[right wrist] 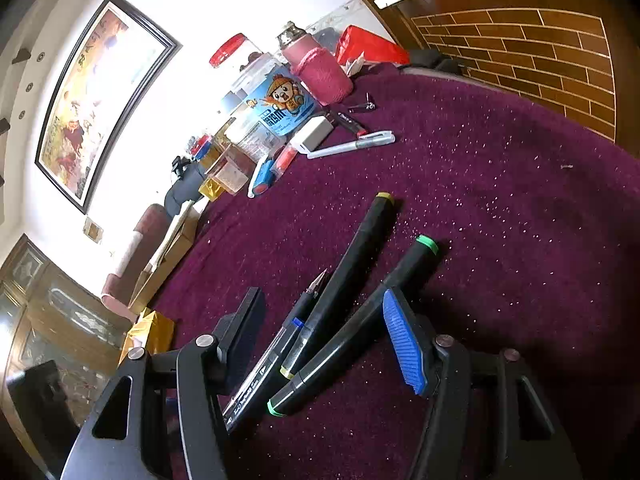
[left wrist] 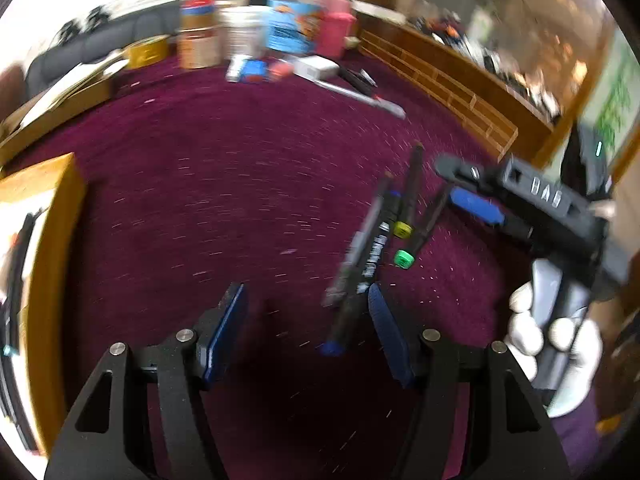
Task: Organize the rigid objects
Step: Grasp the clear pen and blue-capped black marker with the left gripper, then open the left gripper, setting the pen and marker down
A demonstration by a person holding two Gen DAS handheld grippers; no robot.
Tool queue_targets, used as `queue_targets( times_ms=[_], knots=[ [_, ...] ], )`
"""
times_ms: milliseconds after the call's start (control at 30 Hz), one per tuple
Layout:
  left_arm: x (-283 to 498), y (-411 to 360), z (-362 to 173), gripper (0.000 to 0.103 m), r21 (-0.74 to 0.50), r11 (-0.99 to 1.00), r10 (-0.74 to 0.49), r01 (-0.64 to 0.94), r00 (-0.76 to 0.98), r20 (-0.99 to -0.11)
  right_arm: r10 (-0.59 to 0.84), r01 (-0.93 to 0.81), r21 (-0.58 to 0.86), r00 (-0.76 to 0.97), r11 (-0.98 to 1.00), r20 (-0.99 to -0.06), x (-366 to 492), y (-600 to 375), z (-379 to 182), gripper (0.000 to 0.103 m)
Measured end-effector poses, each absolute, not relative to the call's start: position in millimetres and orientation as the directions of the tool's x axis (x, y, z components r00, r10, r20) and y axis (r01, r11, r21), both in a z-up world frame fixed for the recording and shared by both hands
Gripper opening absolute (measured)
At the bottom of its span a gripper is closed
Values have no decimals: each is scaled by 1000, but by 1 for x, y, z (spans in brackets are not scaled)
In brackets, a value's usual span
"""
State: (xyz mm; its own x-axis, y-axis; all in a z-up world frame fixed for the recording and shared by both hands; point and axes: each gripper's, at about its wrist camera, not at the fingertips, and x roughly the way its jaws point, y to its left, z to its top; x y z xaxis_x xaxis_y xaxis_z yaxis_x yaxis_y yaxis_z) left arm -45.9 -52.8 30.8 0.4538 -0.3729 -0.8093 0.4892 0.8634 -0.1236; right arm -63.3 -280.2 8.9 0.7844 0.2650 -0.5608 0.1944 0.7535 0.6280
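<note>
Right wrist view, right gripper (right wrist: 320, 332) open and empty over three markers (right wrist: 352, 276) lying lengthwise, fanned away.

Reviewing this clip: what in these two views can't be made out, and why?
- Left wrist view: motion blur smears everything; the print on the pen is unreadable.
- Left wrist view: the picture frame is cut off by the left edge.
- Right wrist view: the right gripper covers the lower end of the green-capped marker.
- Right wrist view: labels on the far jars are too small.
</note>
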Motion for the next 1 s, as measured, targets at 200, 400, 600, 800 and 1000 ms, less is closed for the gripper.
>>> queue_targets(
  times_ms=[200,400,600,800,1000],
  knots=[
    [-49,-86,10,48,25,837,-295,547,489,-821,264,197,622,779,758,-569,-64,-278,9,56],
    [-47,-33,14,22,-100,872,-344,480,454,-822,265,214,630,774,746,-576,-63,-282,6,56],
    [-65,24,19,23,-264,881,-425,392,415,-805,278,218,648,772,730,-572,-63,-285,4,56],
    [-59,33,36,33,-266,891,-427,368,477,-769,267,228,633,764,740,-587,-61,-284,4,57],
    [-52,21,20,34,-114,919,-306,377,500,-810,255,235,620,762,748,-596,-61,-283,4,57]
  ],
)
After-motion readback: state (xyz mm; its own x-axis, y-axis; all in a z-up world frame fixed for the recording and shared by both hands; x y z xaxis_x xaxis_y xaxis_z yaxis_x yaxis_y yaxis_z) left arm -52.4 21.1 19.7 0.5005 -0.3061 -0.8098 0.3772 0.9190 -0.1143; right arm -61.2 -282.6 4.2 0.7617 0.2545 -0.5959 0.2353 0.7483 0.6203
